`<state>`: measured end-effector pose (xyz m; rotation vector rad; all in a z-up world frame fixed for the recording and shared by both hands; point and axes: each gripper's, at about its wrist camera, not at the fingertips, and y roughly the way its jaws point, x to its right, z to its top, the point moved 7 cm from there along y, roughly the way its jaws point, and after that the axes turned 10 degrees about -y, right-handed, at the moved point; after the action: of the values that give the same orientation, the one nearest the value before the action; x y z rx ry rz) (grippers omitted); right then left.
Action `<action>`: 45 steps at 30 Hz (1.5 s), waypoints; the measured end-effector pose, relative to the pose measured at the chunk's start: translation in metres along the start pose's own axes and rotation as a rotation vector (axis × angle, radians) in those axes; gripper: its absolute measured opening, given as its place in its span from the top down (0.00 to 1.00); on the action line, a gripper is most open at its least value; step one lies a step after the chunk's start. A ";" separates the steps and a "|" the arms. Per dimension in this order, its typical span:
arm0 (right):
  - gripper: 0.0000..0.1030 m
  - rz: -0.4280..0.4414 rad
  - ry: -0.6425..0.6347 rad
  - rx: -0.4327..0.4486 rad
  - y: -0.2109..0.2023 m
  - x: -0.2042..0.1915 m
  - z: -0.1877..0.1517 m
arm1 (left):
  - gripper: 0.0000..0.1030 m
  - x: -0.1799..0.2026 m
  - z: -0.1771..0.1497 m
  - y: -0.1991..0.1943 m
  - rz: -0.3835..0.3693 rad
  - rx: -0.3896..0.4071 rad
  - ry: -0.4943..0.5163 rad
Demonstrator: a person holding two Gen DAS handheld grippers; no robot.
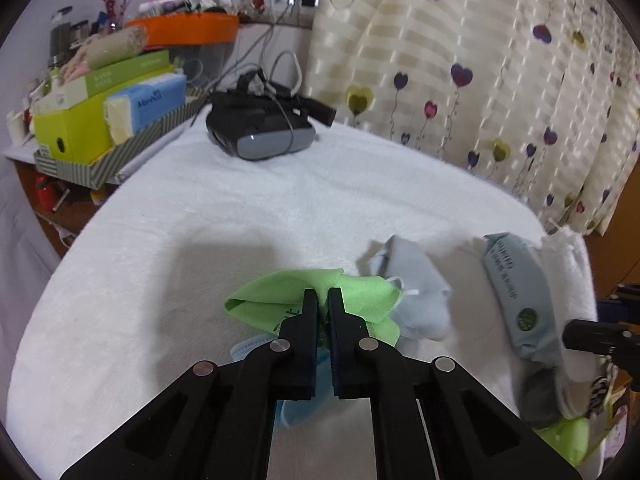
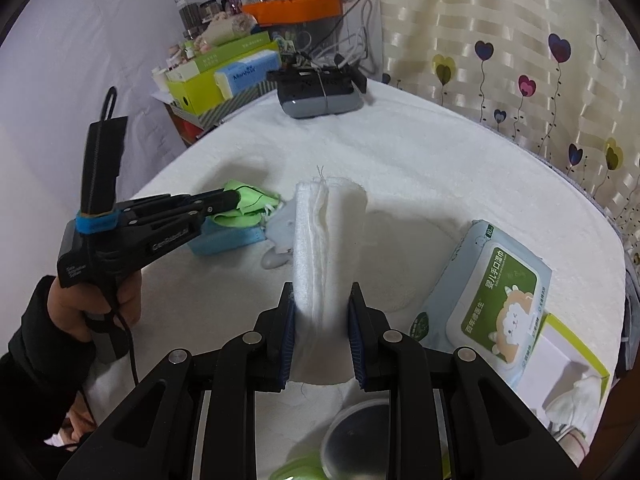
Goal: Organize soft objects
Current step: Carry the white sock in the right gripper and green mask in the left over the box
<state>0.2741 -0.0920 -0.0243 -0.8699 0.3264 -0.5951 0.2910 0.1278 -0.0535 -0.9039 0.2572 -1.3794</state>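
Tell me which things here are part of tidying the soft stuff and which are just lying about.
Part of the job:
- green cloth, pinched in the left hand-held gripper
- folded white towel, clamped in the right hand-held gripper
- grey sock
- blue face mask

Lying about:
- VR headset
- wet wipes pack
- orange bin
- stacked boxes

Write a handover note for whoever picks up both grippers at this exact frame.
Left gripper: shut on the green cloth, pinched at its bunched middle, above a blue face mask.
Right gripper: shut on the folded white towel, held upright.
On the white blanket: grey sock beside the green cloth; wet wipes pack to the right.
Done: both cloths gripped. Left: place both, then the sock and mask.
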 end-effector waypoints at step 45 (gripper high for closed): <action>0.76 -0.160 0.181 0.279 -0.144 -0.026 -0.105 | 0.95 0.165 -0.103 -0.186 -0.386 0.134 0.246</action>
<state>0.1502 -0.2124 0.0269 -0.5775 0.3295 -0.8492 0.1258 -0.0512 0.0610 -0.6938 0.1785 -1.8475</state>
